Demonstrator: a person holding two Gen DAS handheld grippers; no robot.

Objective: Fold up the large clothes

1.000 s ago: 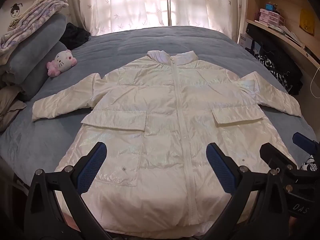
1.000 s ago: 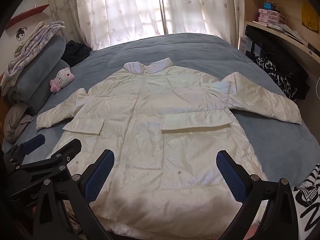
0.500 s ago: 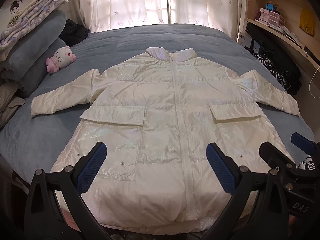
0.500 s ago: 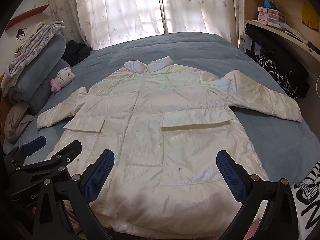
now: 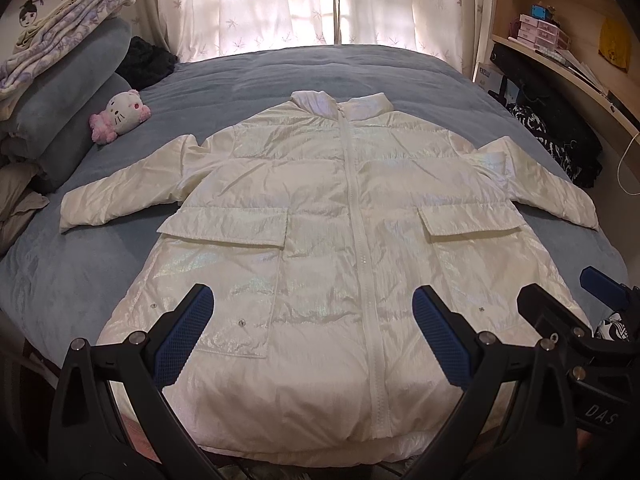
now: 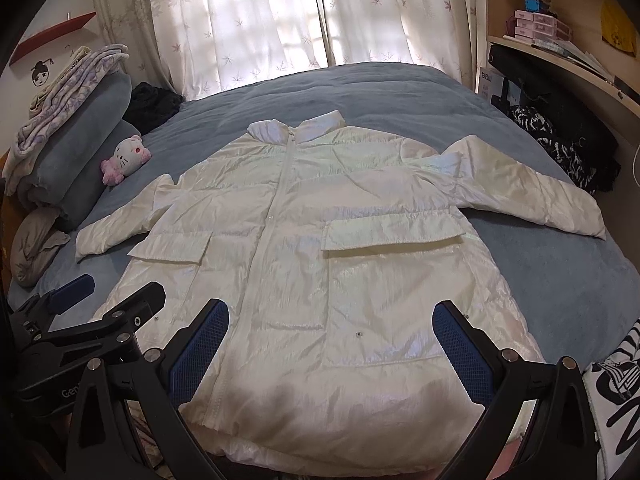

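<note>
A large white padded jacket (image 5: 320,220) (image 6: 320,240) lies flat and zipped on the blue bed, collar toward the window, both sleeves spread out to the sides. My left gripper (image 5: 312,320) hangs open above the hem, left of the zip, holding nothing. Over the hem's right half my right gripper (image 6: 330,332) is open too, with empty fingers. The right gripper's black frame (image 5: 580,320) shows at the right edge of the left wrist view. In the right wrist view the left gripper's frame (image 6: 100,320) sits at lower left.
The blue bed (image 5: 320,76) fills the scene. A pink and white plush cat (image 5: 120,114) lies by stacked pillows and blankets (image 5: 60,100) at left. Dark clothes (image 5: 560,140) and wooden shelves (image 5: 560,52) line the right side. Curtains (image 5: 312,4) hang behind.
Both grippers have drawn back and up a little from the jacket, so more of the hem shows. The jacket has not moved and the jaws stay open.
</note>
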